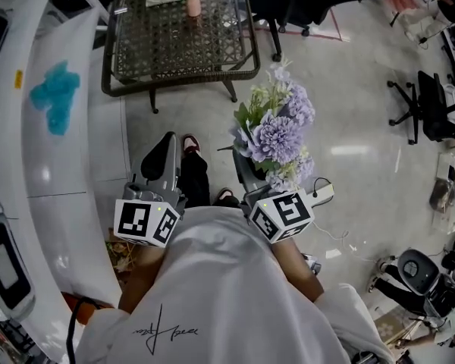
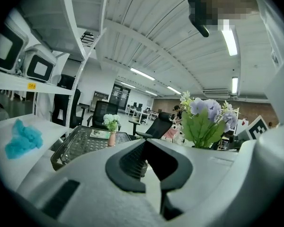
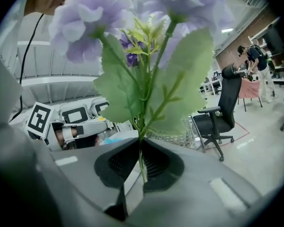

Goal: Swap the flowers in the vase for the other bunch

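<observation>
Your right tool (image 3: 141, 167) is pinched narrow on the thin stem of the purple hydrangea bunch (image 3: 146, 56), which stands upright above its jaws. Your left tool (image 2: 149, 162) is fully closed with nothing between its jaws. The pink vase (image 1: 192, 4) stands upright on the wicker surface (image 1: 159, 51), well ahead of both tools. It is nearly dead ahead of the left tool and off to the left of the right tool's line. The white-and-green flowers (image 2: 111, 122) are in the vase, rising straight up from its mouth. The left tool is the free one and better lined up, so I judge it should lift them out, and it must open first.
</observation>
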Demonstrator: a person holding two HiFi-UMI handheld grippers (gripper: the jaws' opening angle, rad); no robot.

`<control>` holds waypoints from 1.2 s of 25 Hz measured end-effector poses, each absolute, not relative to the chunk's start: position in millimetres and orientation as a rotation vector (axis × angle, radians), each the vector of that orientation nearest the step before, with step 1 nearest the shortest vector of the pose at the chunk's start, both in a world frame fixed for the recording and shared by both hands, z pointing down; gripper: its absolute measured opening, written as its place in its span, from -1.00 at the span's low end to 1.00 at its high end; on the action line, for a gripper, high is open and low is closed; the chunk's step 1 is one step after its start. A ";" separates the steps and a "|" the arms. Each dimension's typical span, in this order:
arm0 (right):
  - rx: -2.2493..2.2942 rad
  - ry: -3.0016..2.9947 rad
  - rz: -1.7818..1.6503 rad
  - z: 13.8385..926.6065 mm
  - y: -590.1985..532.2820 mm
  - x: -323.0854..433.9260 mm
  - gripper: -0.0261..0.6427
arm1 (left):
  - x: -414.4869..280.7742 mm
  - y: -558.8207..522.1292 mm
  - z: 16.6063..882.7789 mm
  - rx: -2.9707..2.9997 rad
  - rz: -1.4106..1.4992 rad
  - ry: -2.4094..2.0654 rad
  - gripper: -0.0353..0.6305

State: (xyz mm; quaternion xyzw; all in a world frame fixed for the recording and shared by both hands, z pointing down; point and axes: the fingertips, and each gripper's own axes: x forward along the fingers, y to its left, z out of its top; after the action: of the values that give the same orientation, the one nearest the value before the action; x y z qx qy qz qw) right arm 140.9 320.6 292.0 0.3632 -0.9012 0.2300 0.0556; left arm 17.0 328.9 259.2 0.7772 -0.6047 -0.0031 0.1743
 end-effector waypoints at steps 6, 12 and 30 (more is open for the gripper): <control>1.107 -2.726 0.708 291.6 283.6 105.9 -0.83 | -15.9 288.4 257.3 2.213 -0.013 -1.693 -0.89; 1.116 -2.703 0.726 295.1 247.5 73.4 -0.83 | -53.0 248.4 266.7 2.185 -0.012 -1.677 -0.89; 1.233 -2.662 0.736 283.9 170.0 15.7 -0.83 | -128.3 176.7 262.2 2.175 -0.094 -1.640 -0.89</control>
State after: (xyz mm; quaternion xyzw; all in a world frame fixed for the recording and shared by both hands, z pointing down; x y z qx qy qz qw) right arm 15.7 170.0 283.9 0.4070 -0.8786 0.2429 0.0587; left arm -128.3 176.7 262.2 0.7808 -0.5886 -0.0339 0.2065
